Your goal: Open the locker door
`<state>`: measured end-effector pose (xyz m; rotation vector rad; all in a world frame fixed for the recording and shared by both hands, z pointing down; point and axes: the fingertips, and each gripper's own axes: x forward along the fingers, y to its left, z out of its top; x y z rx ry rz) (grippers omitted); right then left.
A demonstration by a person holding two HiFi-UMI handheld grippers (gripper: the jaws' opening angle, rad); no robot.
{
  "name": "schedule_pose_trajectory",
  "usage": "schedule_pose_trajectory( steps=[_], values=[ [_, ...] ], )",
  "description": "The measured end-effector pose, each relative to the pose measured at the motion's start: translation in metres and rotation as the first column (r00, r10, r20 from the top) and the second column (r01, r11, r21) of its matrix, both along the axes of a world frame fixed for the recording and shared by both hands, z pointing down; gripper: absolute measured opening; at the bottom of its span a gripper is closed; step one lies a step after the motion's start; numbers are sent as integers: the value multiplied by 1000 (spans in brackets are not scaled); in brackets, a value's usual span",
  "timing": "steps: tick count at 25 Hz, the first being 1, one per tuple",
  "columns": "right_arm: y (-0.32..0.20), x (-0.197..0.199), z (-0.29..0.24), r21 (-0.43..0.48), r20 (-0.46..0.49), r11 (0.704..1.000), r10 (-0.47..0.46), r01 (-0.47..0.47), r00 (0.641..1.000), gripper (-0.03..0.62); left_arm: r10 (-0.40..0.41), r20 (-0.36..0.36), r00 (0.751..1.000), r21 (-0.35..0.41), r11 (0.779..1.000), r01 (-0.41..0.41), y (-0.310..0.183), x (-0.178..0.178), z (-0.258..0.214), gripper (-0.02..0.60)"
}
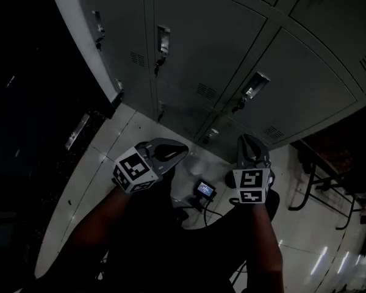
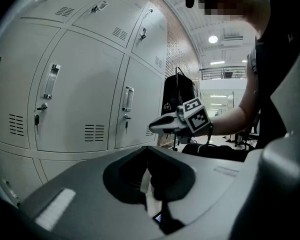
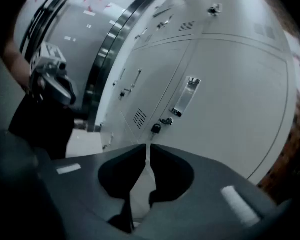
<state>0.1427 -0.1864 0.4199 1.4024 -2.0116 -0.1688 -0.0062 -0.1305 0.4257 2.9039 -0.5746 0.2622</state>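
Note:
A bank of grey lockers (image 1: 219, 47) stands in front of me, and every door I can see is closed. The nearest door to my right gripper has a recessed chrome handle (image 1: 254, 87) with a key lock (image 1: 238, 107) below it. In the right gripper view the same handle (image 3: 186, 96) and key (image 3: 155, 129) lie just beyond the jaws. My right gripper (image 1: 251, 148) (image 3: 147, 144) is shut and empty, a short way from that door. My left gripper (image 1: 171, 153) (image 2: 146, 148) is also shut and empty, pointing sideways toward the right gripper (image 2: 154, 127).
A small device with a lit screen (image 1: 205, 190) and its cable lie on the tiled floor between my arms. Black chair or table legs (image 1: 311, 182) stand at the right. A dark frame (image 1: 79, 130) borders the lockers on the left. More handles (image 1: 163, 40) (image 2: 51, 81) sit on neighbouring doors.

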Motion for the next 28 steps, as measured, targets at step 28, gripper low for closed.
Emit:
schedule_pose_trajectory(
  steps=[28],
  values=[
    [-36,-25,-13,175,-752,974,40,141,658,38,4,0,1000,11,1000,-4,-2,-4,-1,12]
  ],
)
